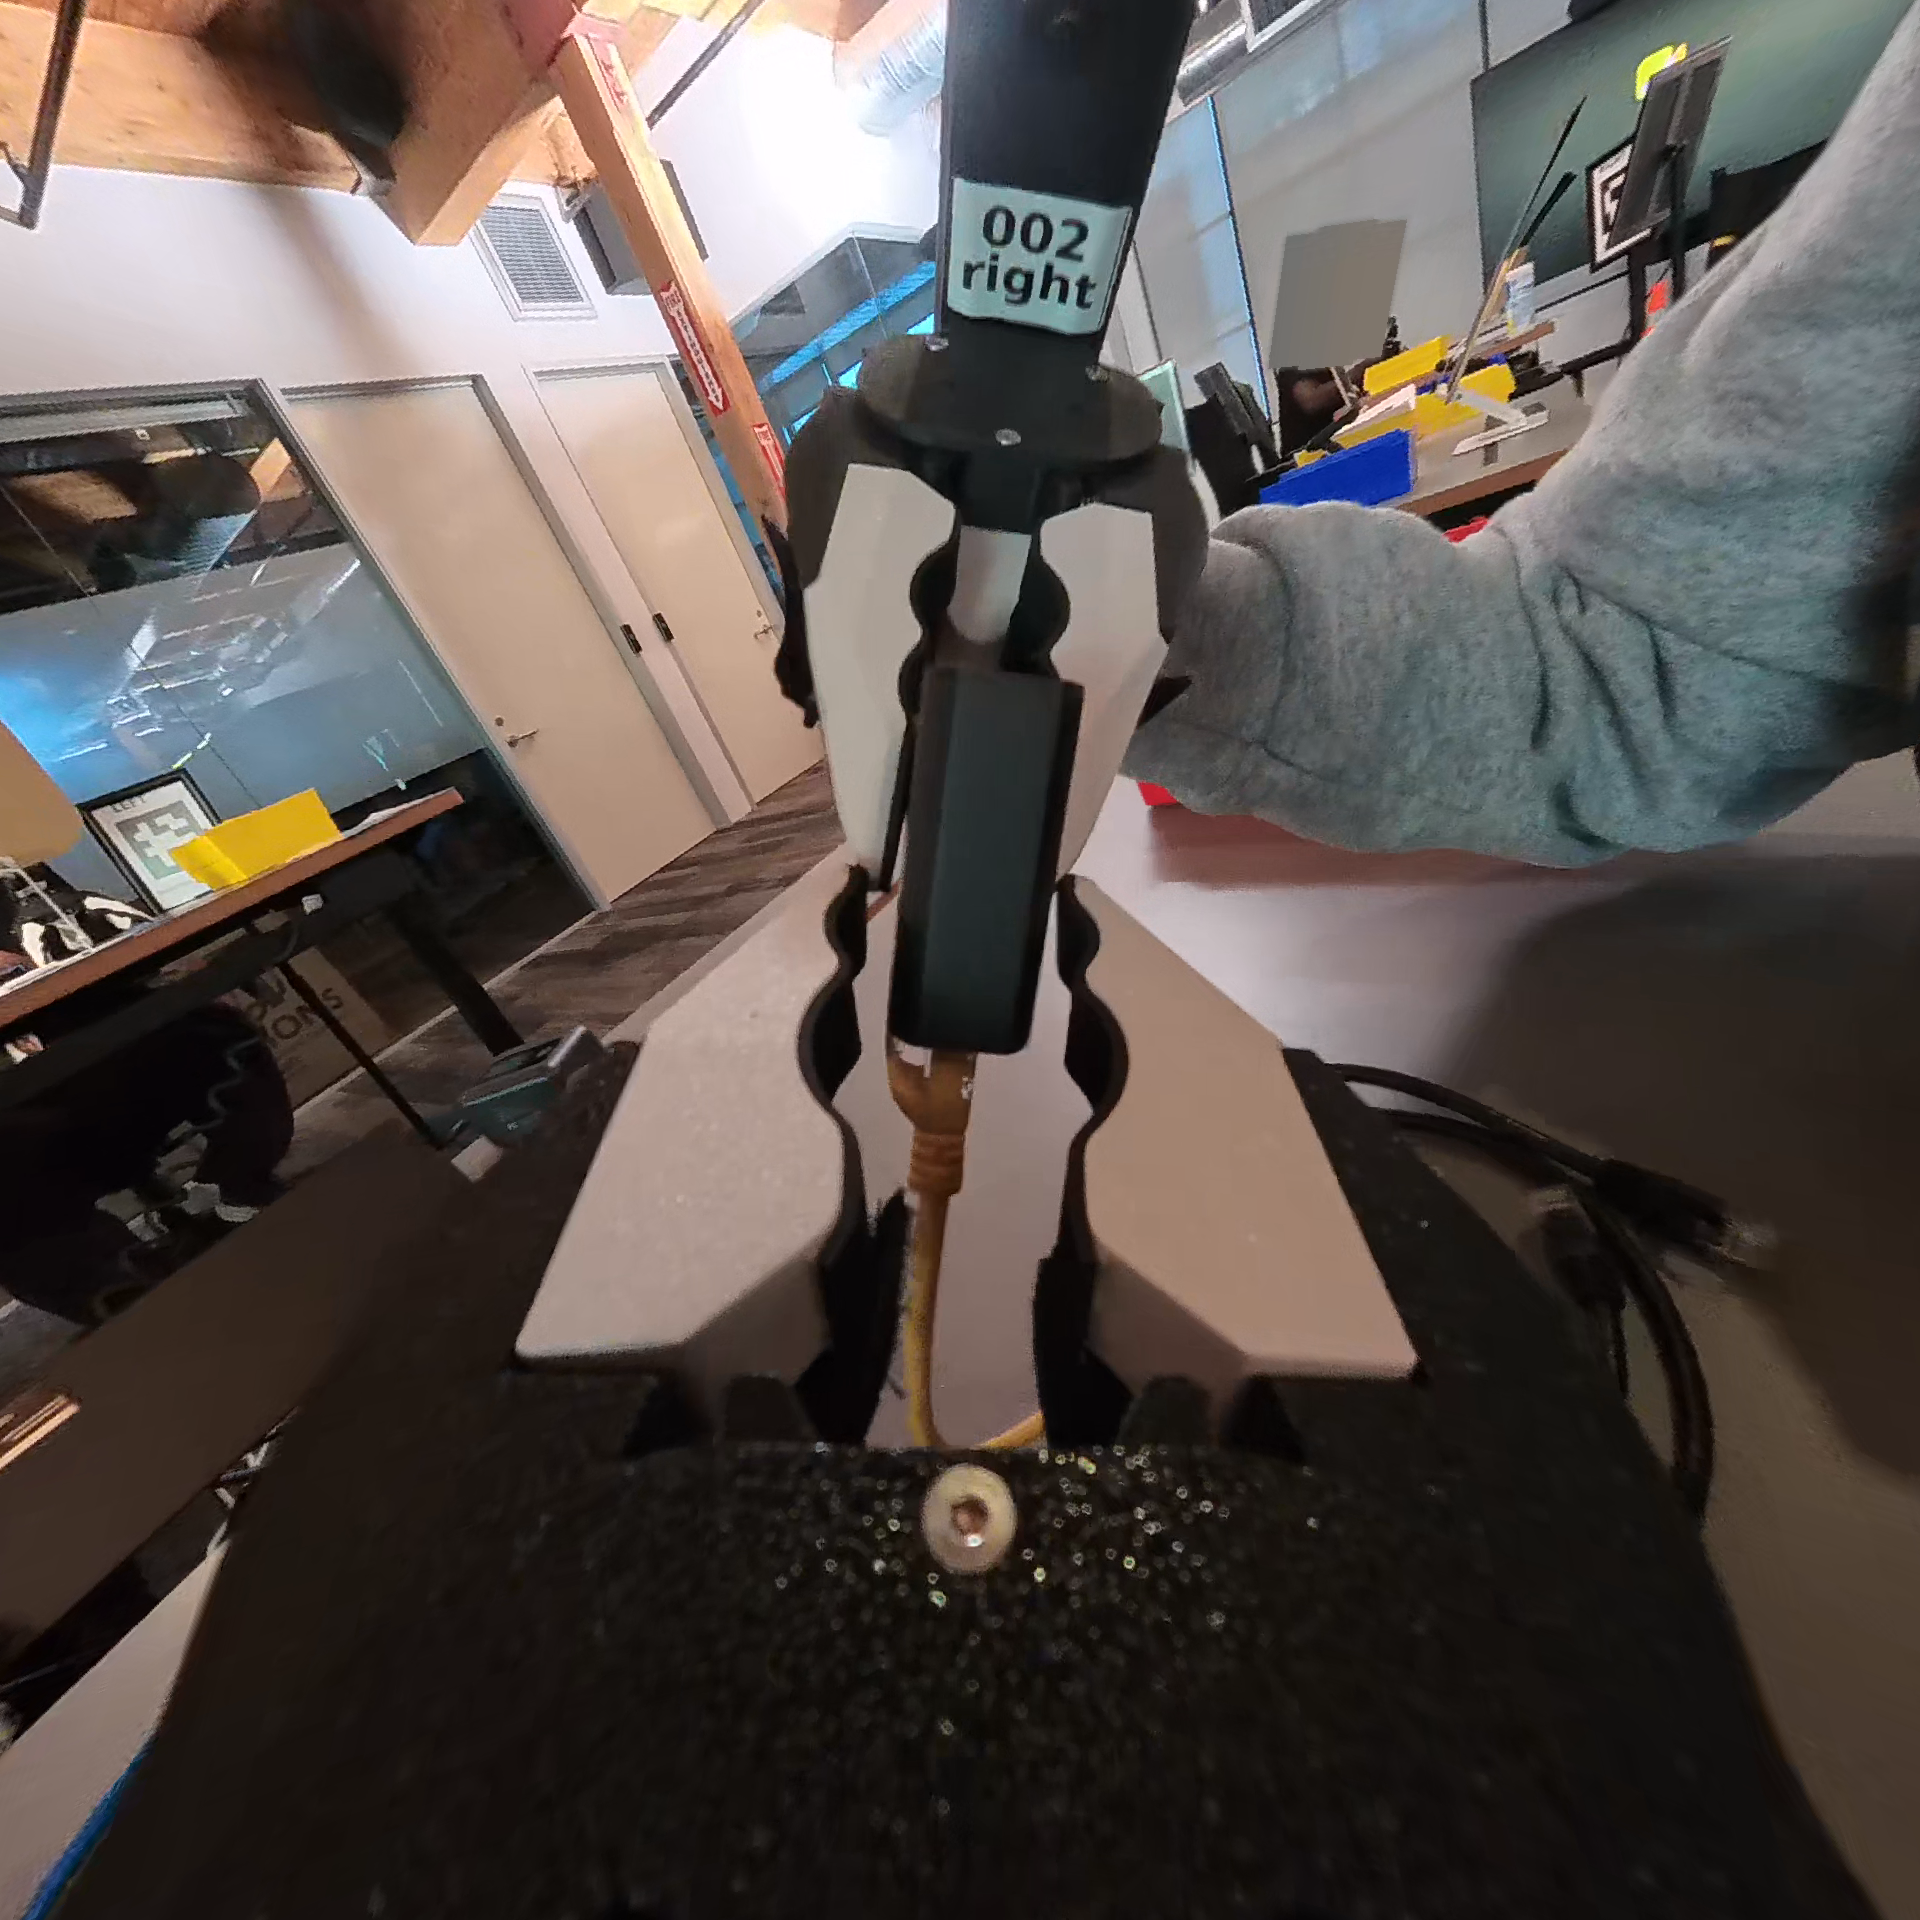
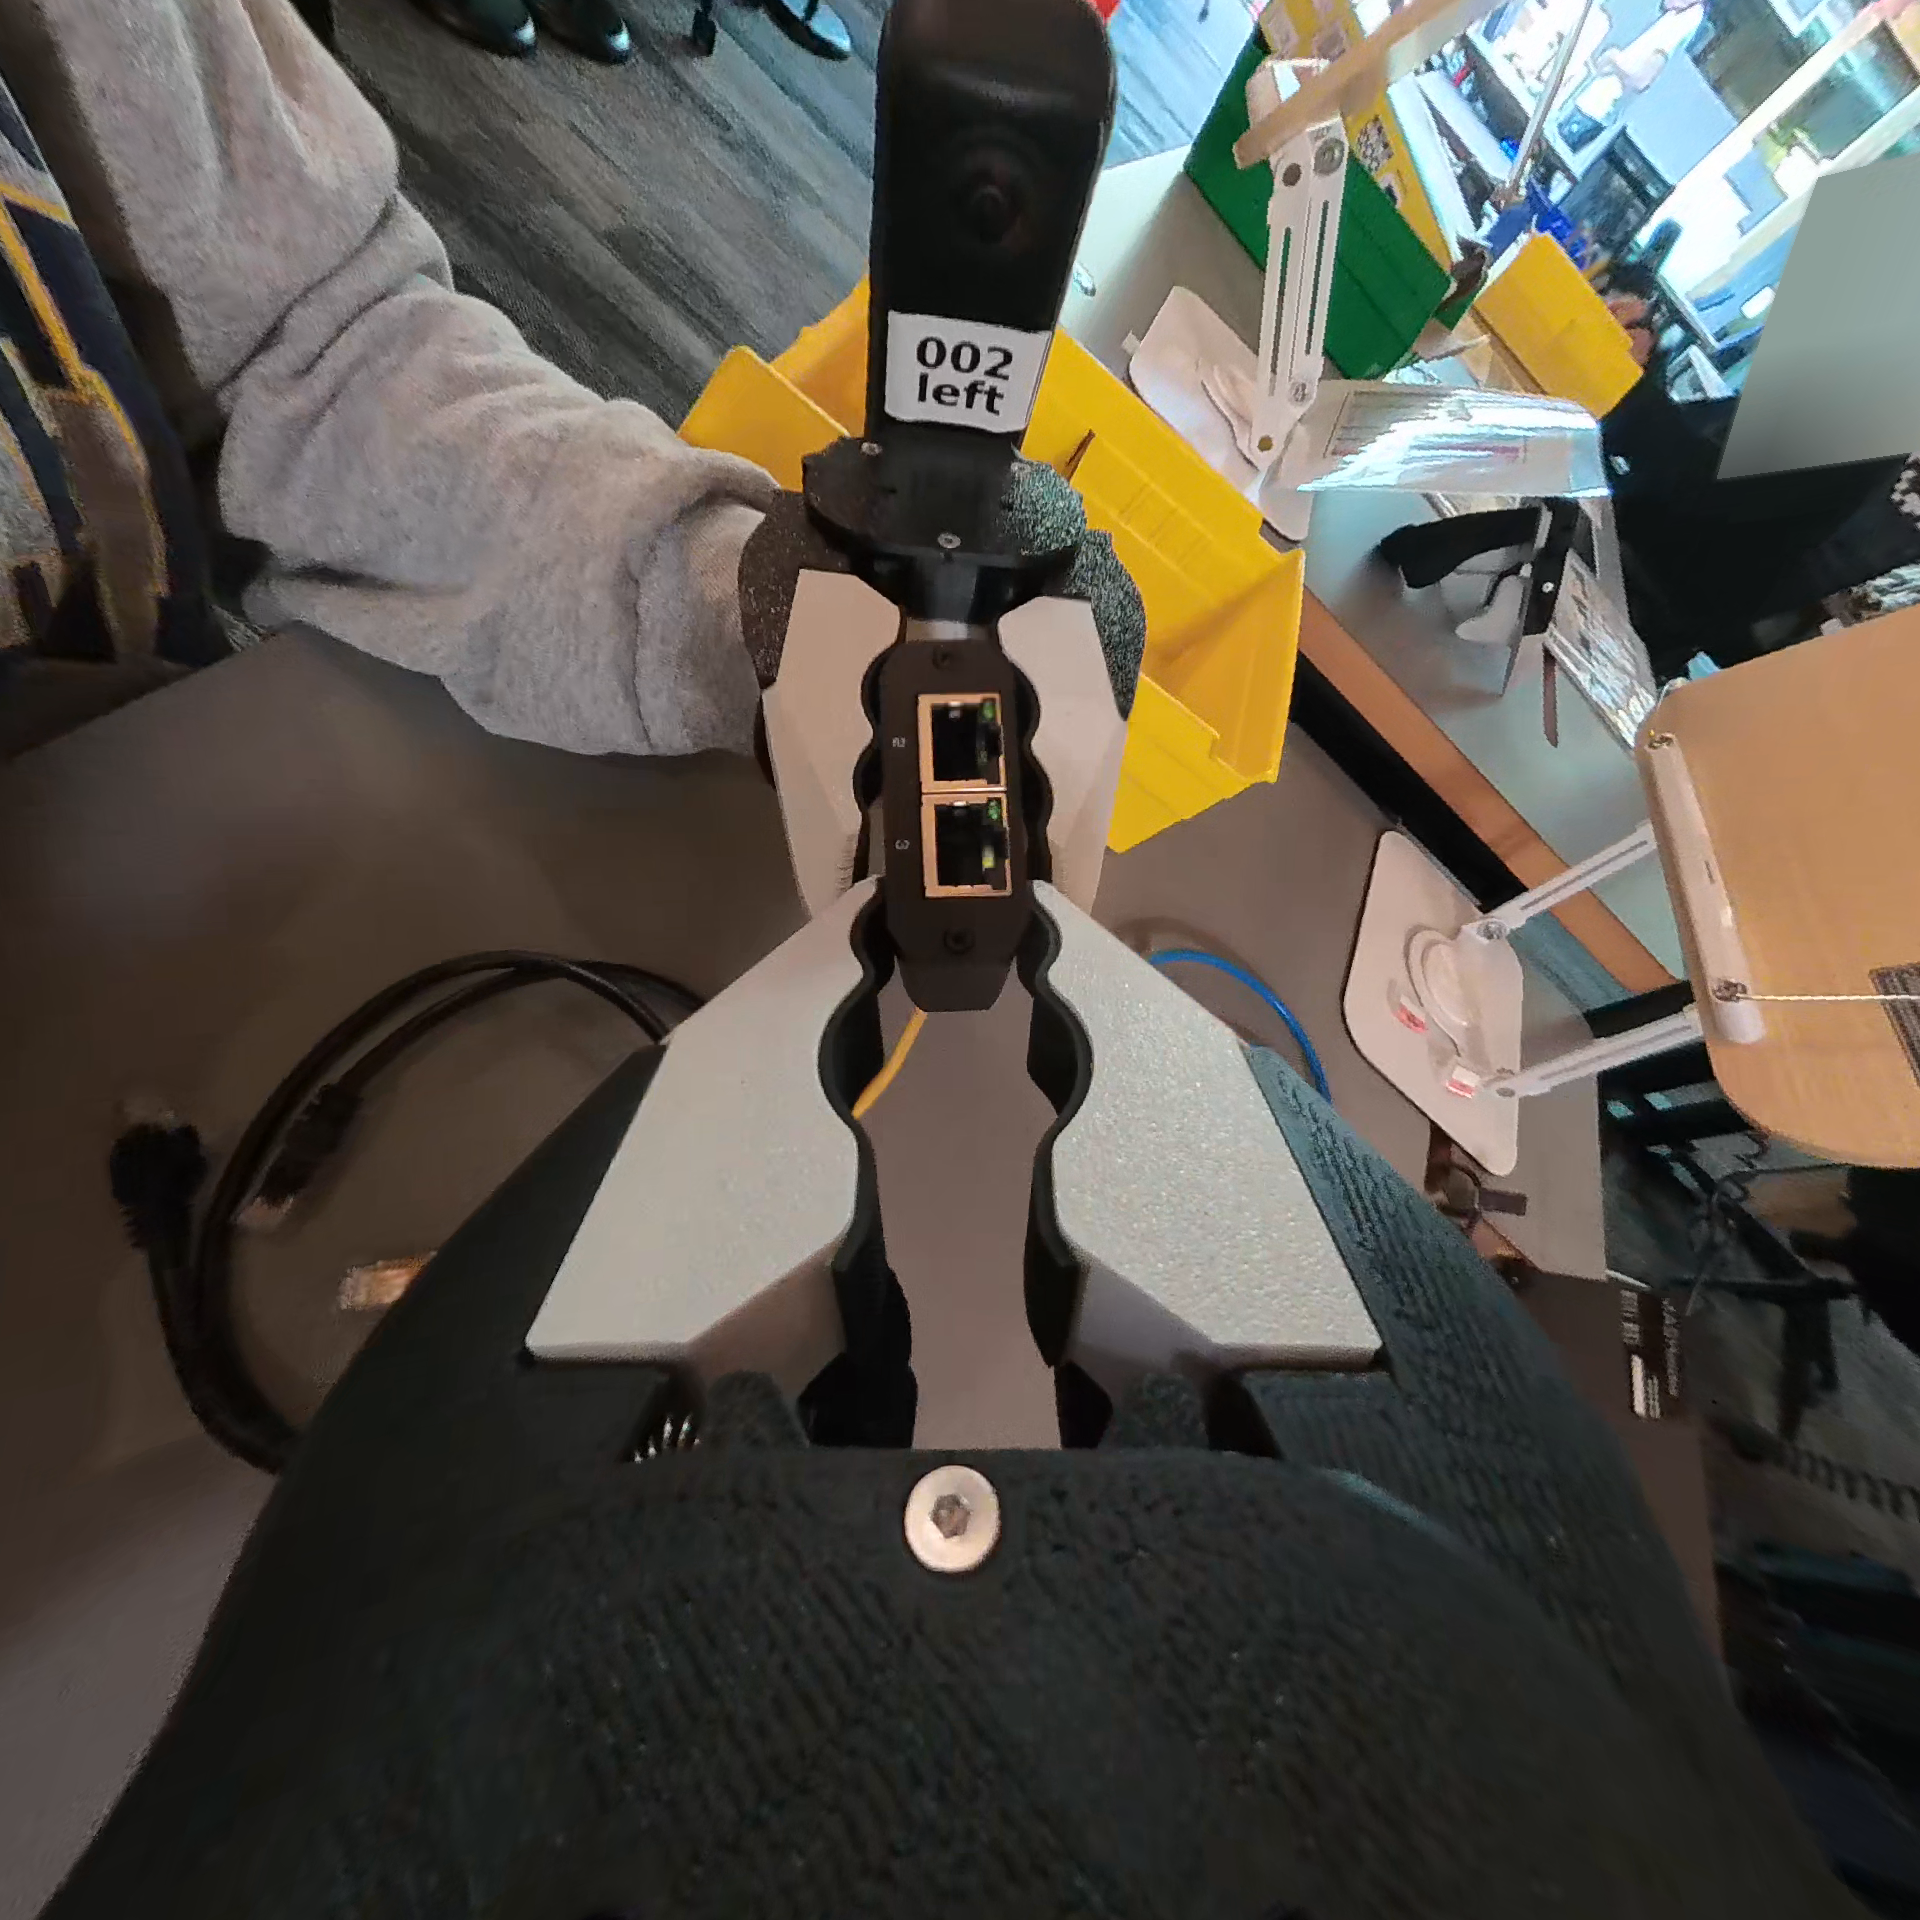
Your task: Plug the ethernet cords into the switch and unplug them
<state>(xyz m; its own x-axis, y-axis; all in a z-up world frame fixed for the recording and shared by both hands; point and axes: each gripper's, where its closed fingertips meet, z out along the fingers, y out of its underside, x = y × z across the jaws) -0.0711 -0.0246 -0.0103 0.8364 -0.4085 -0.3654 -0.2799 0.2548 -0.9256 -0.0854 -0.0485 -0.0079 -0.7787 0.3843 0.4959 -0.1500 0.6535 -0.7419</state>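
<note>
Switch: the small black switch [image 1: 977,862] is held up off the table [image 2: 436,852], caught between the two tools, which face each other.
Left tool: the left tool [image 1: 961,904] has its fingers brought in against the switch's two long sides. It appears to pinch the switch, not the cord, though how firm the hold is cannot be read.
Right tool: the right tool [image 2: 956,925] is likewise pressed onto the opposite end of the switch.
Yellow cord: the yellow cord [image 1: 928,1226] is seated in the switch's end facing the left tool. It runs back between that tool's fingers without touching them.
Open ports: two empty ports [image 2: 964,847] on the switch face the right tool.
Step in hand: probably steadying the switch before pulling the yellow cord or adding another.
Doing it well: one tool should hold the switch square while the other lets go, slides back to the plug boot just behind the switch, presses the latch and pulls straight along the port.
Edges: the finger pads sit close to the port rims, so a tilted pull could bind the plug.
Open room: below the switch the table is bare. Black cords [image 2: 312,1091] lie off to one side, a blue cord [image 2: 1262,1003] to the other, and a yellow bin [image 2: 1195,623] lies beyond.
</note>
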